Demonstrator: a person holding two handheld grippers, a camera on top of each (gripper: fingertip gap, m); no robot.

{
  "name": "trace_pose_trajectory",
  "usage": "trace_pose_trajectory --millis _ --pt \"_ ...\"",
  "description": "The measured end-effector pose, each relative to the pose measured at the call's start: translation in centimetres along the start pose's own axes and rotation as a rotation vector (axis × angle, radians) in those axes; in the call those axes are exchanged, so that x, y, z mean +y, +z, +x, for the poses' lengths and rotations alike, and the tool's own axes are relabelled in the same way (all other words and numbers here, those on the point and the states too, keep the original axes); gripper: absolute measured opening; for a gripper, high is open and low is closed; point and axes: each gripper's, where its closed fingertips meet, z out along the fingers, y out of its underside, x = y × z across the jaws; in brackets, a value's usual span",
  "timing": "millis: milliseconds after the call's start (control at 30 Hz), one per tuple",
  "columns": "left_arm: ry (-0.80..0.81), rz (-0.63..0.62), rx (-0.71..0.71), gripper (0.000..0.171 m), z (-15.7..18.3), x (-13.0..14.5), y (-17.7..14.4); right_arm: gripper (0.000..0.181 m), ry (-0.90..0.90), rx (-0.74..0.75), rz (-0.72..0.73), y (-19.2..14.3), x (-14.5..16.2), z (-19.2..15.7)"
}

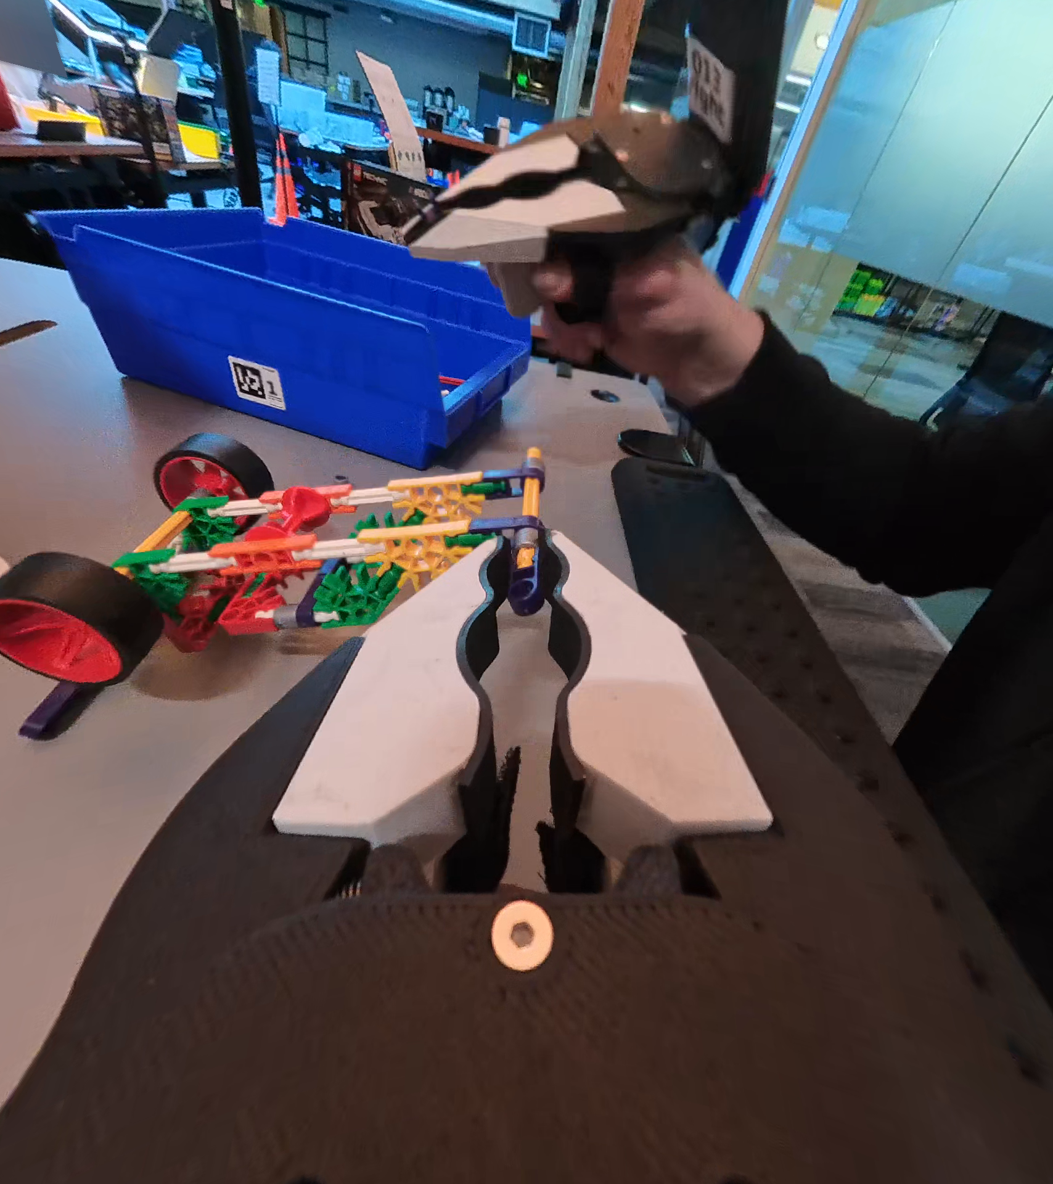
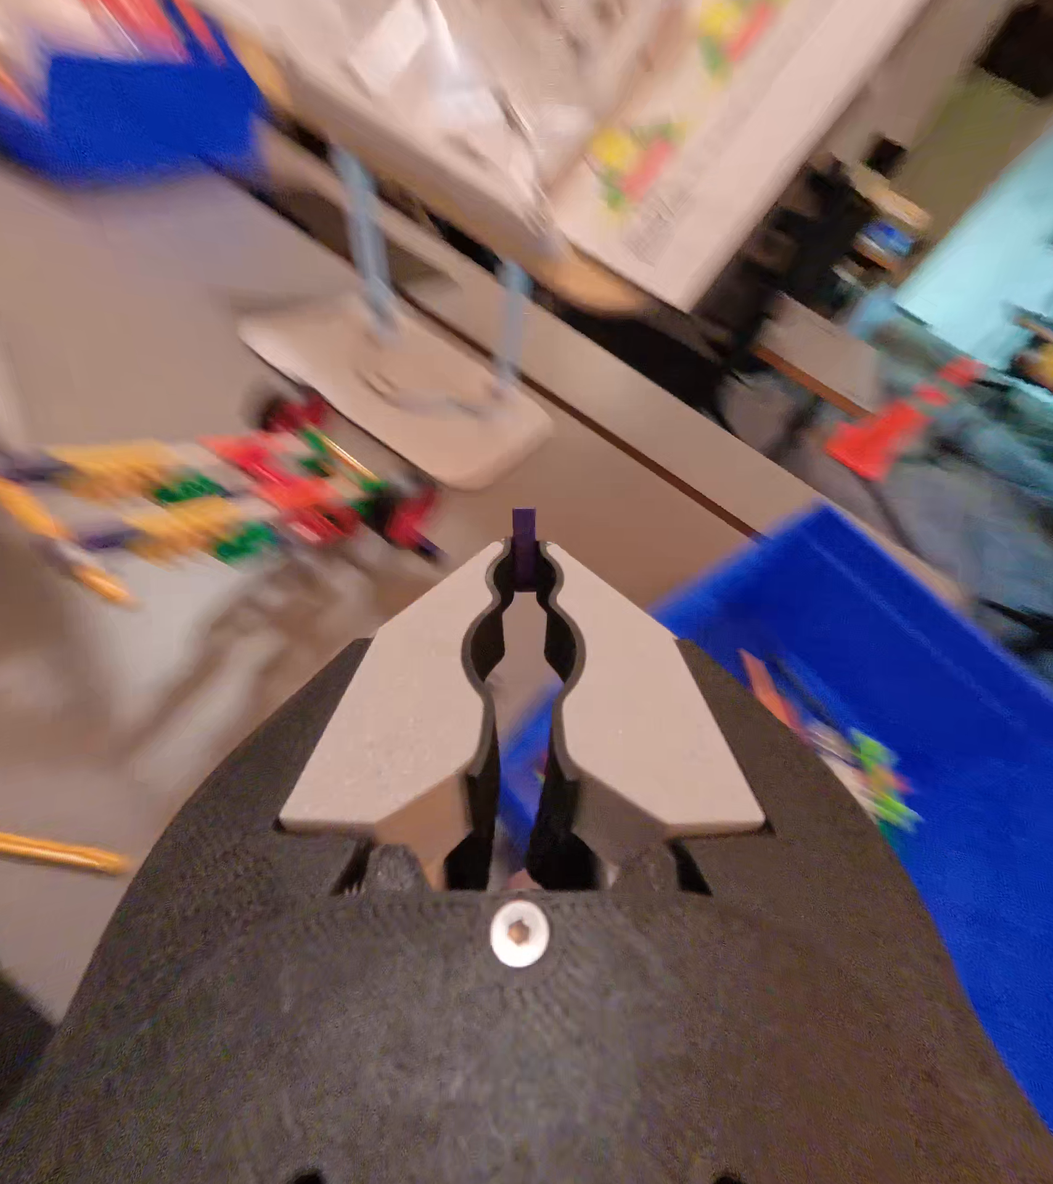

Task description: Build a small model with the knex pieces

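On the grey table (image 1: 63,448) at frame centre, our left gripper (image 1: 524,564) pinches the toy car's (image 1: 293,557) purple connector (image 1: 525,586), while our right gripper (image 2: 524,551), raised at upper right, clamps a small purple piece (image 2: 524,544) near the blue bin (image 1: 268,333).

Left tool (image 1: 525,556) clamped on purple connector (image 1: 525,584) of toy car frame (image 1: 293,551), blue bin (image 1: 293,320) behind

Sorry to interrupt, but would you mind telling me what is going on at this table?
A person holds a hand-held gripper in each hand. The left hand-held gripper is shut on the purple end of a colourful toy car frame lying on the grey table. The right hand-held gripper, raised near the blue bin, pinches a small purple piece. The right view is motion-blurred.
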Motion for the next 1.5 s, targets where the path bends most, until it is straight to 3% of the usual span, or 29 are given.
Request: trace_pose_trajectory --millis 167,200,267,367,433,500,567,667,700,767,867,900,1000,1133,1200,1267,1367,1433,1500 --pt "0.107 -0.070 -0.046 0.007 -0.1 0.9 0.5 0.007 -0.032 0.025 -0.317 0.7 7.8 4.9" --pt "0.115 -0.072 -0.054 0.007 -0.1 0.9 0.4 0.028 -0.033 0.033 -0.383 0.8 9.1 5.3" --pt "0.113 -0.067 -0.059 0.007 -0.2 0.6 0.2 0.042 -0.055 0.060 -0.423 0.8 9.9 5.9" --pt "0.112 -0.060 -0.086 0.007 -0.7 0.0 -0.1 0.039 -0.169 0.155 -0.319 -0.4 6.2 5.9" --pt "0.119 -0.061 -0.096 0.007 -0.9 -0.1 -0.3 0.028 -0.235 0.003 -0.154 -0.8 1.3 0.5" --pt "0.148 -0.070 -0.104 0.007 -1.0 -0.3 -0.3 0.037 -0.343 -0.189 -0.020 -0.9 -2.6 -6.9" --pt "0.174 -0.073 -0.114 0.007 -0.9 -0.4 -0.3 0.043 -0.548 -0.261 0.009 0.0 -3.8 -12.2" --pt "0.171 -0.014 -0.114 0.007 -0.4 -1.6 -0.6 0.041 -0.799 -0.284 0.061 1.9 -4.0 -16.9" --pt "0.161 0.002 -0.108 0.007 -0.2 -1.8 -0.6 0.038 -0.840 -0.274 0.051 2.6 -3.7 -17.4" --pt "0.171 0.015 -0.125 0.007 -0.3 -2.1 -0.8 0.013 -0.925 -0.183 0.033 3.9 -3.6 -17.0" --pt "0.186 0.035 -0.144 0.007 -0.9 -2.6 -1.3 0.012 -0.917 -0.156 0.036 4.4 -4.0 -17.0" --pt "0.236 0.052 -0.198 0.000 -1.4 -3.1 -1.6 0.012 -0.887 -0.168 0.026 4.6 -3.9 -17.0" --pt "0.469 0.004 -0.307 0.000 -1.7 -3.6 -2.2 0.012 -0.872 -0.182 0.027 5.0 -3.8 -17.1" --pt "0.667 -0.103 -0.410 0.001 -2.3 -2.8 -2.8 0.012 -0.840 -0.195 0.023 5.2 -4.1 -17.2" --pt "0.756 -0.145 -0.462 0.015 -2.4 -3.0 -3.3 0.011 -0.816 -0.188 0.011 5.6 -4.1 -17.0" --pt "0.859 -0.192 -0.487 0.041 -2.2 -3.0 -3.2 0.011 -0.788 -0.192 0.008 5.7 -4.1 -16.9" --pt "0.936 -0.269 -0.540 0.045 -3.0 -2.5 -3.1 0.003 -0.730 -0.238 0.009 5.7 -4.1 -17.1" --pt "0.971 -0.318 -0.583 0.041 -3.8 -2.0 -2.9 0.001 -0.727 -0.216 0.016 5.8 -4.3 -16.8" --pt "0.899 -0.305 -0.570 0.025 -3.7 -1.9 -2.6 0.000 -0.775 -0.198 0.020 5.7 -4.2 -16.8"
